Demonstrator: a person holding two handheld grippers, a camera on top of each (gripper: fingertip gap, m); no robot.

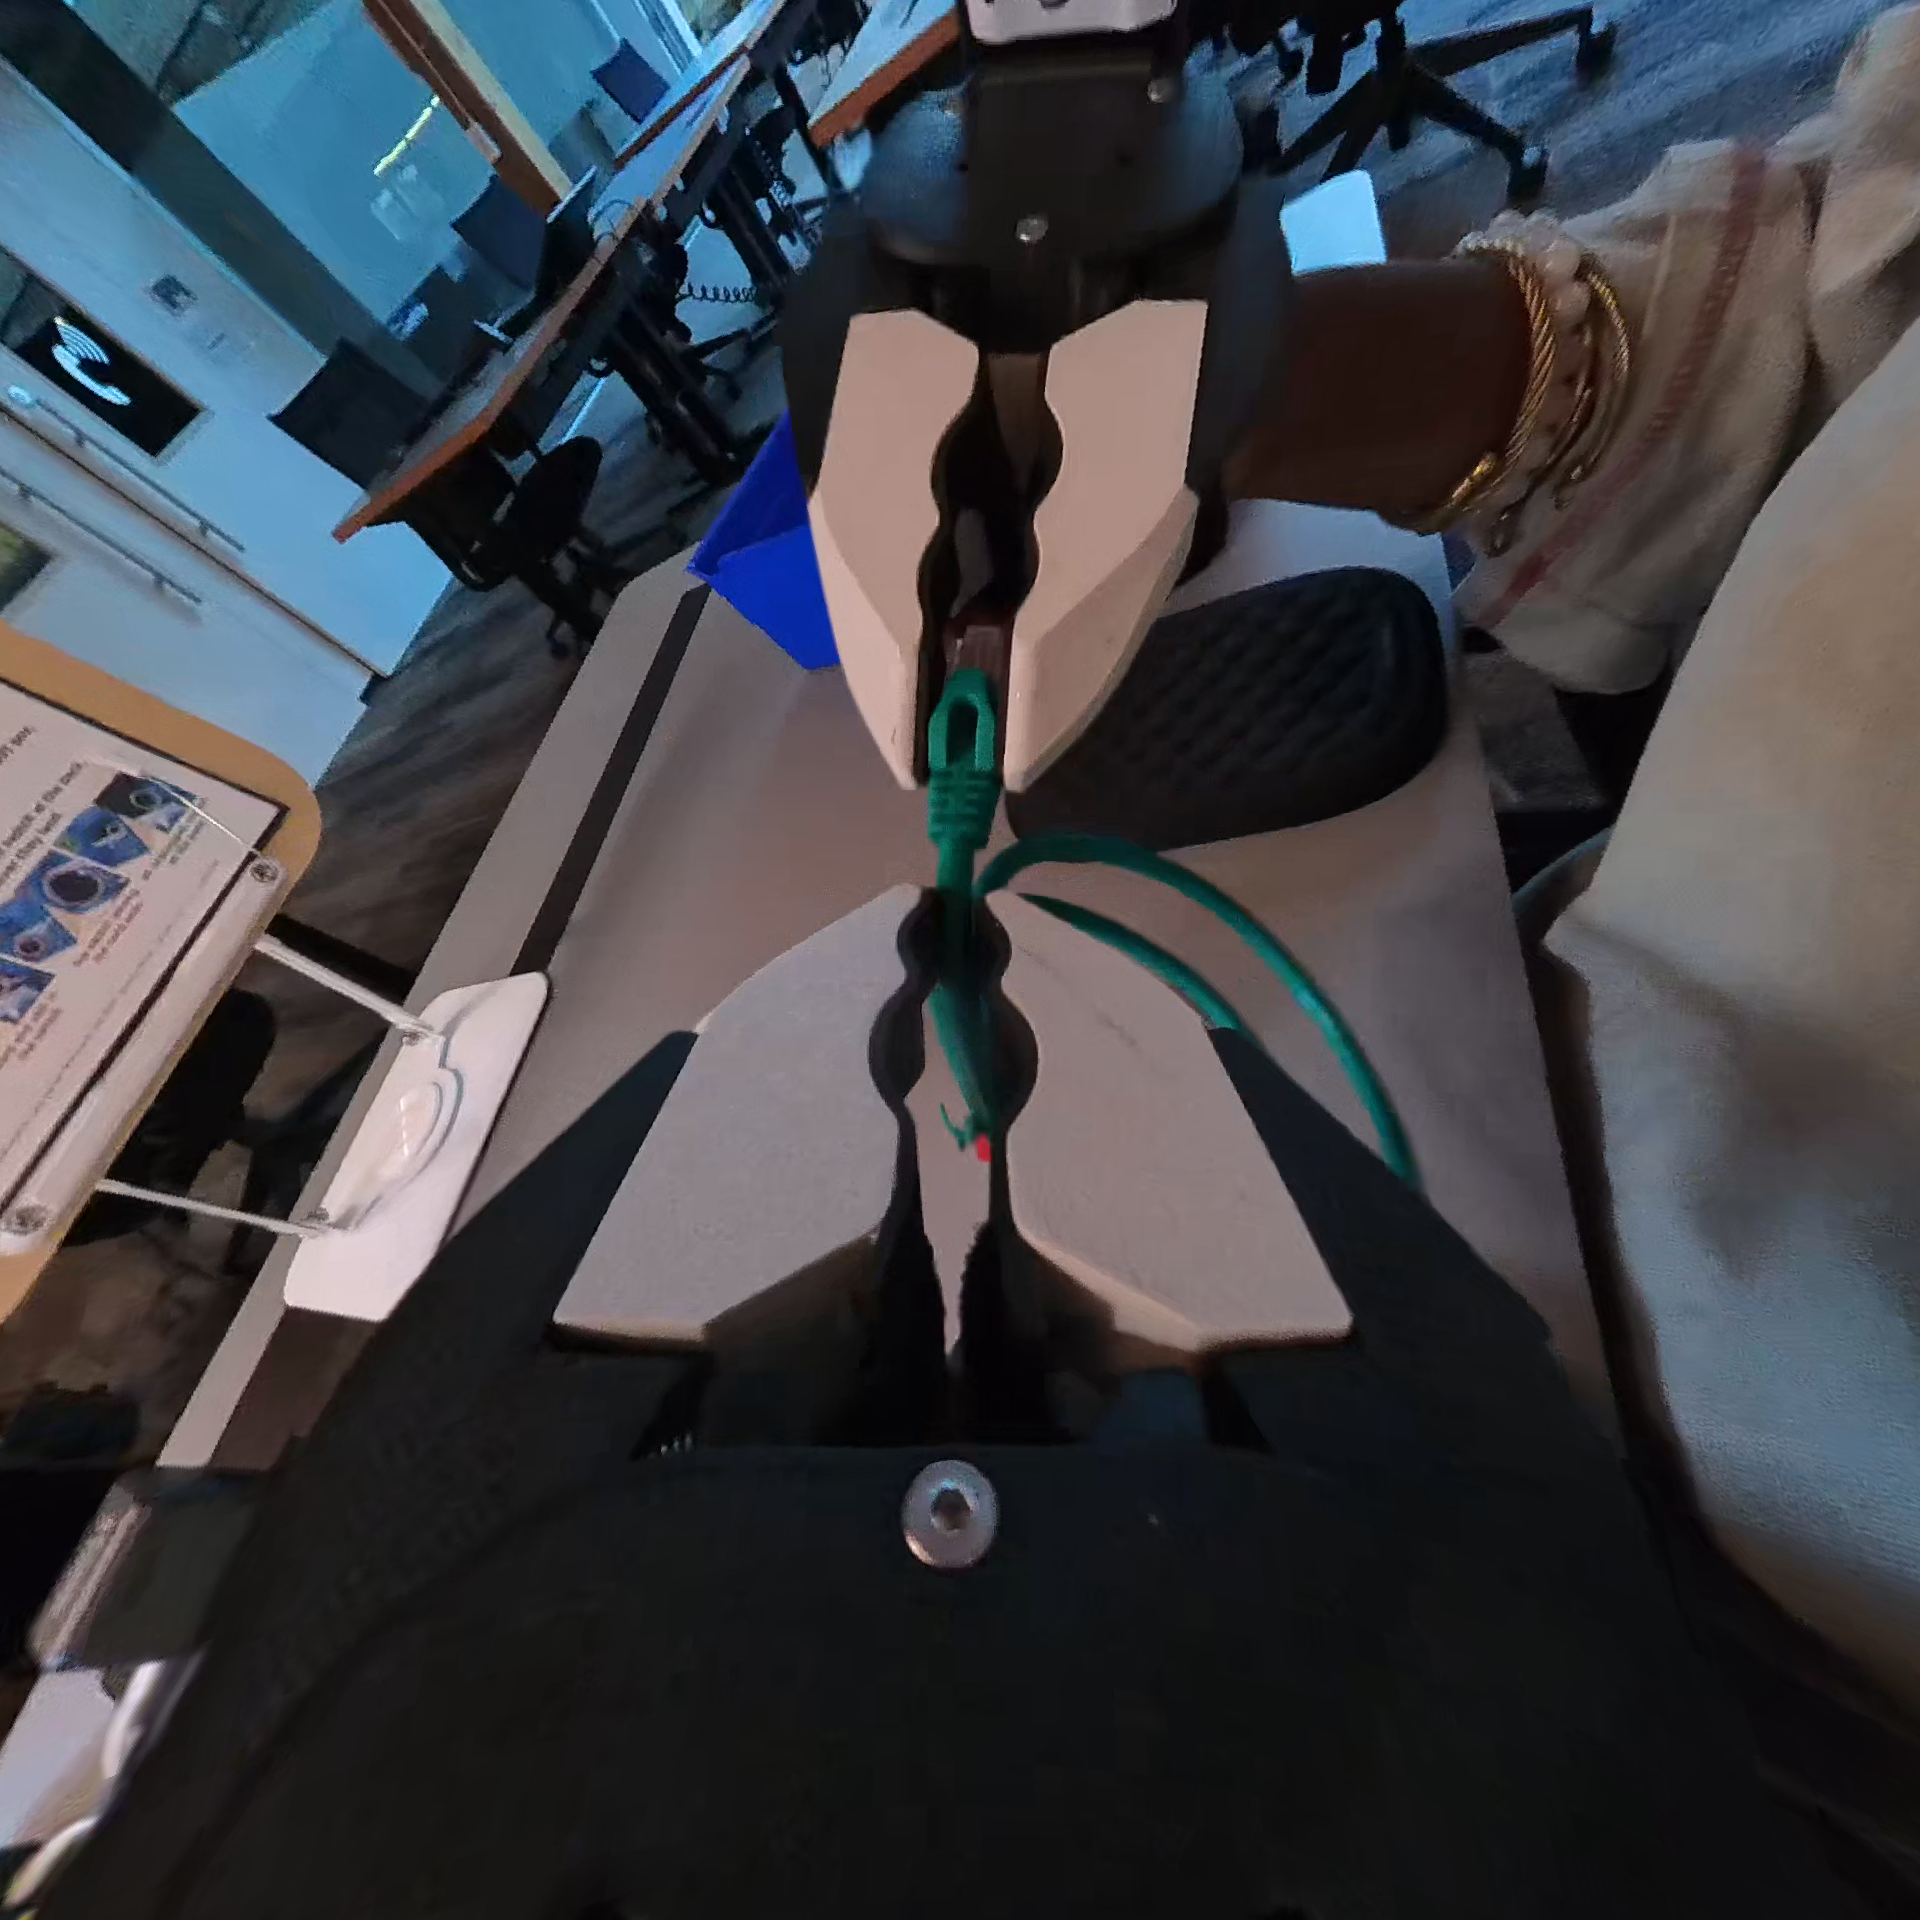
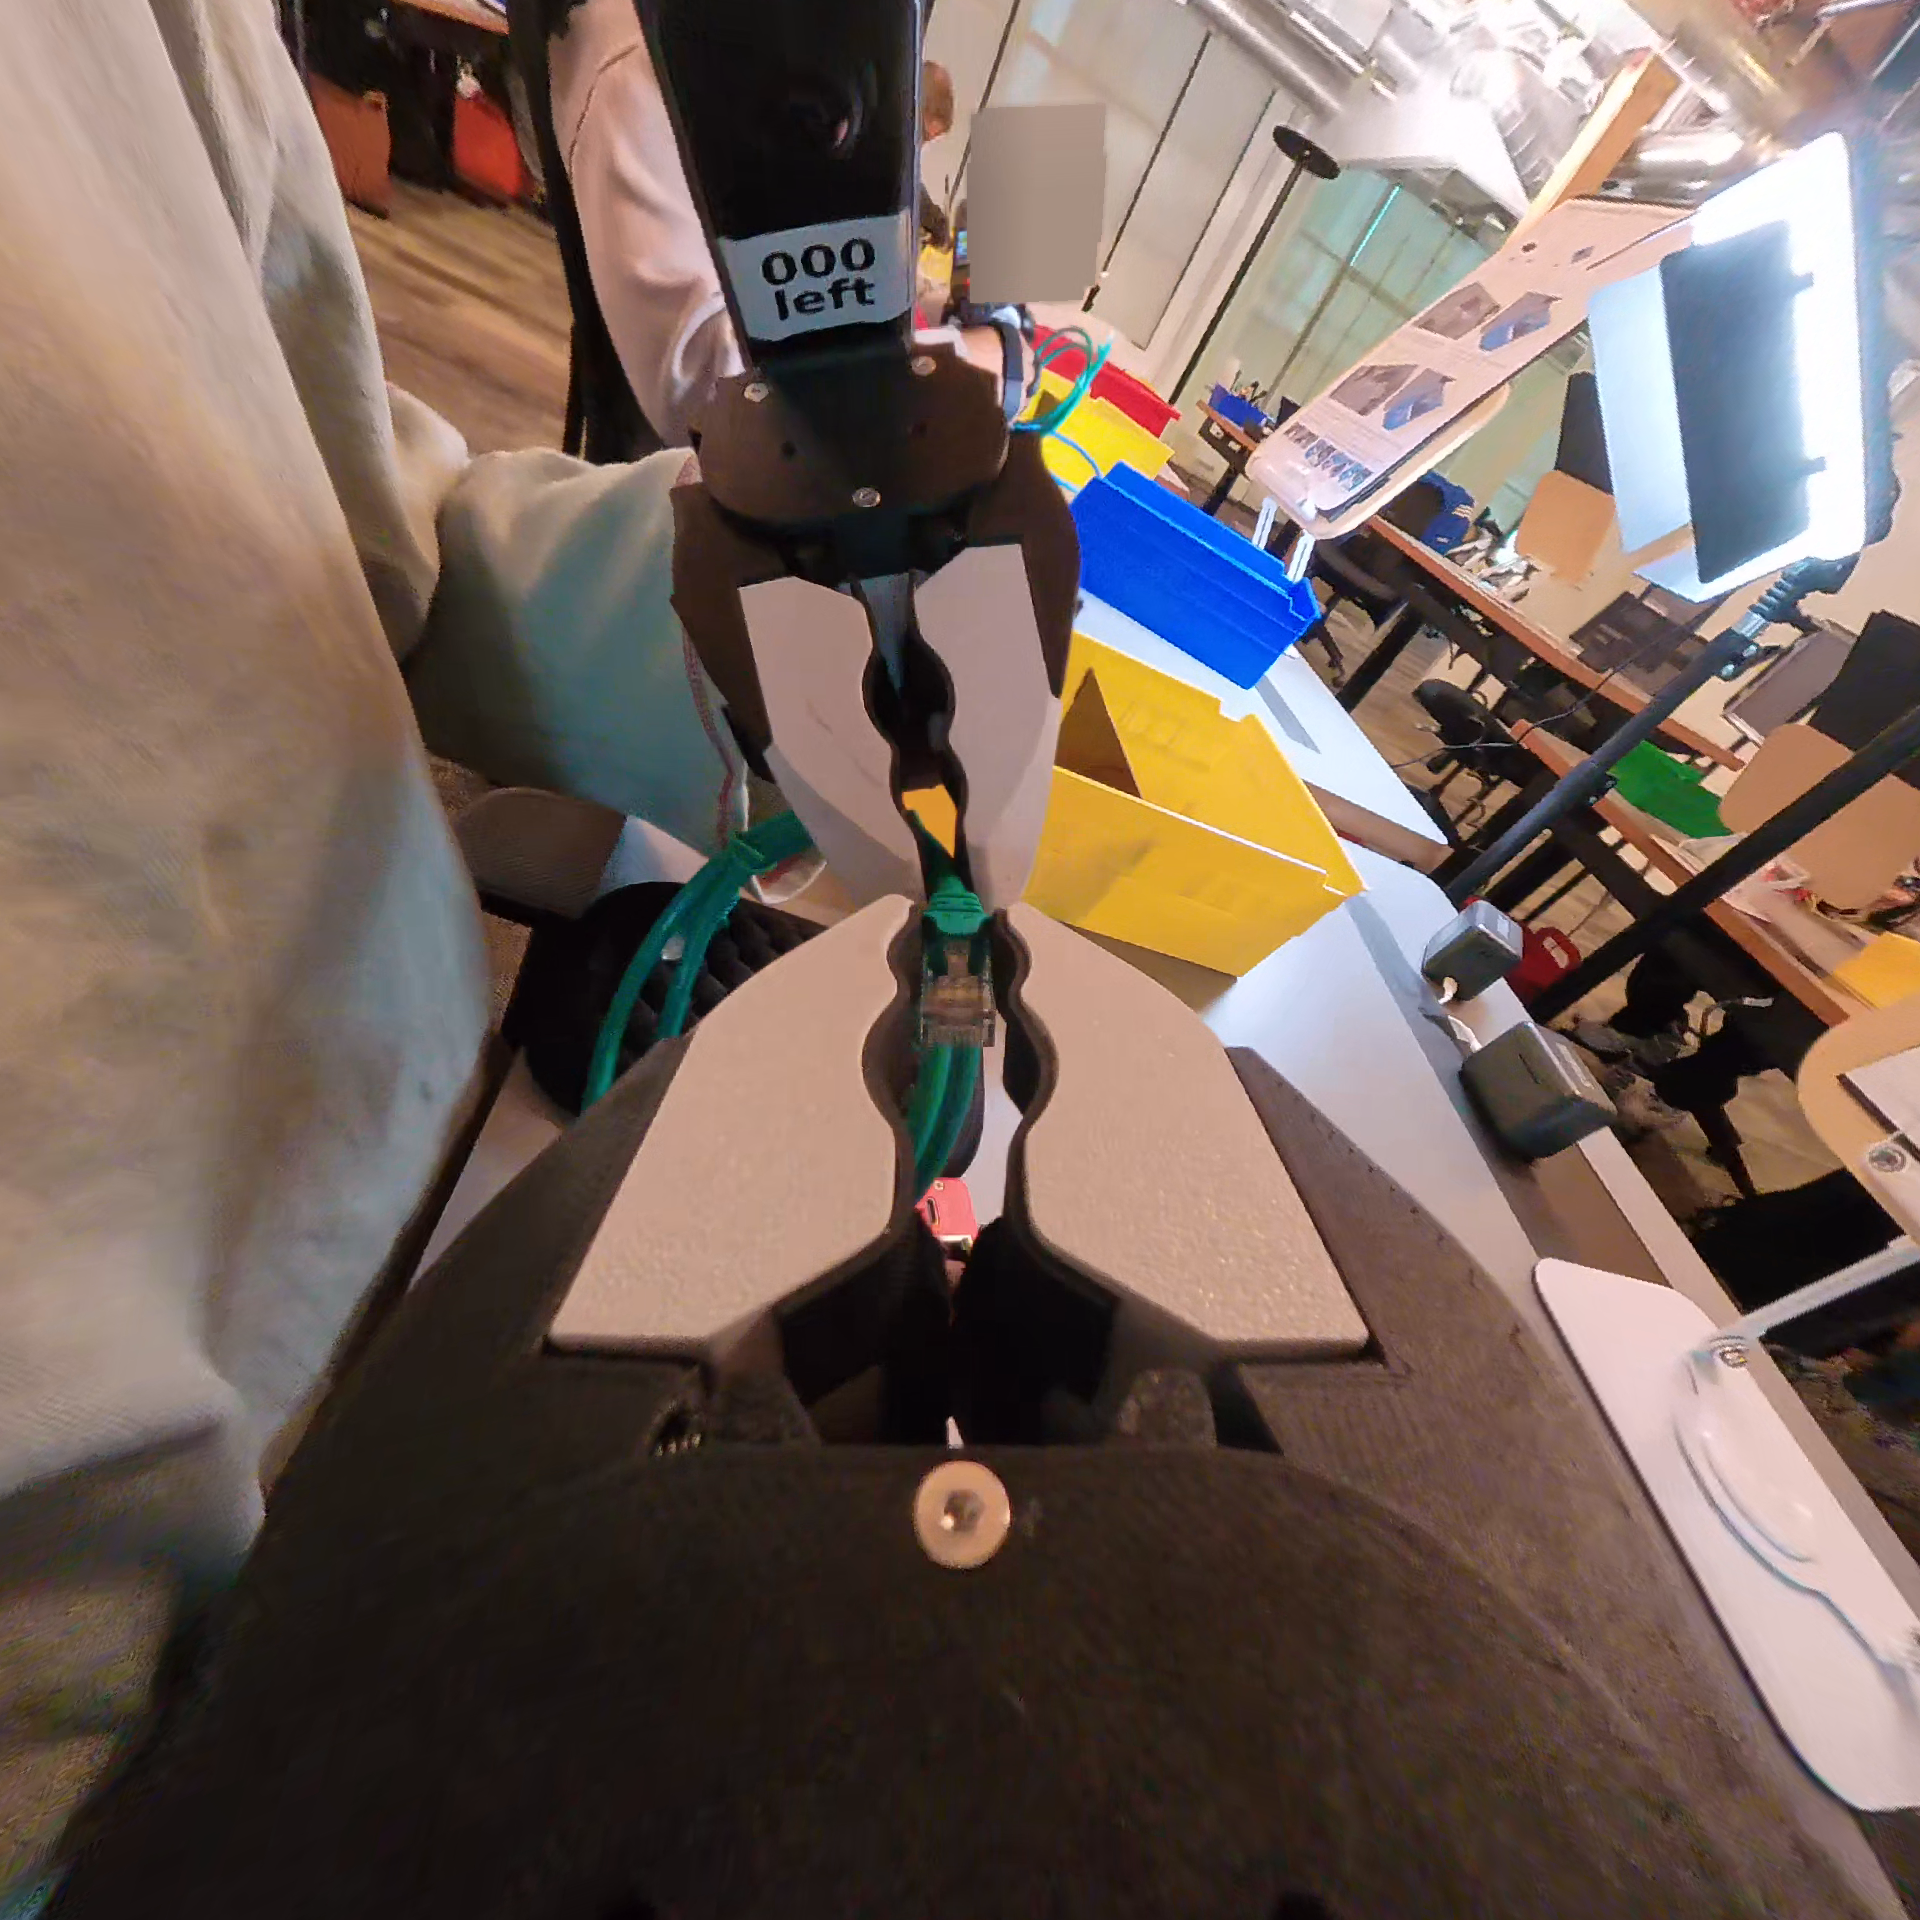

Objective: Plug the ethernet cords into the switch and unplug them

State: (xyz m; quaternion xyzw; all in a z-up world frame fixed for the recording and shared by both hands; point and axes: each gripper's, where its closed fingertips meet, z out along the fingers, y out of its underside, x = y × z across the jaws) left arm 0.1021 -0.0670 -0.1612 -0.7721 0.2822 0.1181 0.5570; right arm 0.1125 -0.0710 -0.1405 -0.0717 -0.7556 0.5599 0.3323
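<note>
A green ethernet cord (image 1: 1236,925) is held between both grippers above a grey table (image 1: 727,821). My left gripper (image 1: 954,909) is shut on the cord a little behind its plug; it also shows in the right wrist view (image 2: 940,868). My right gripper (image 2: 956,920) is shut on the cord's plug (image 2: 956,997), clear tip towards the camera and green boot (image 1: 961,748) towards the left gripper. The right gripper faces me in the left wrist view (image 1: 961,774). The two grippers are nearly tip to tip. The rest of the cord loops (image 2: 665,956) down to the side. I cannot make out a switch for certain.
A black ribbed pad (image 1: 1247,707) lies under the cord. A yellow bin (image 2: 1174,831) and a blue bin (image 2: 1184,582) stand behind. Two small grey boxes (image 2: 1538,1086) sit near the table edge. A white stand base (image 1: 416,1132) holds a sign board. A person in cream clothes (image 2: 156,727) is close alongside. Only a small space, under 4 cm, lies between the two pairs of fingers.
</note>
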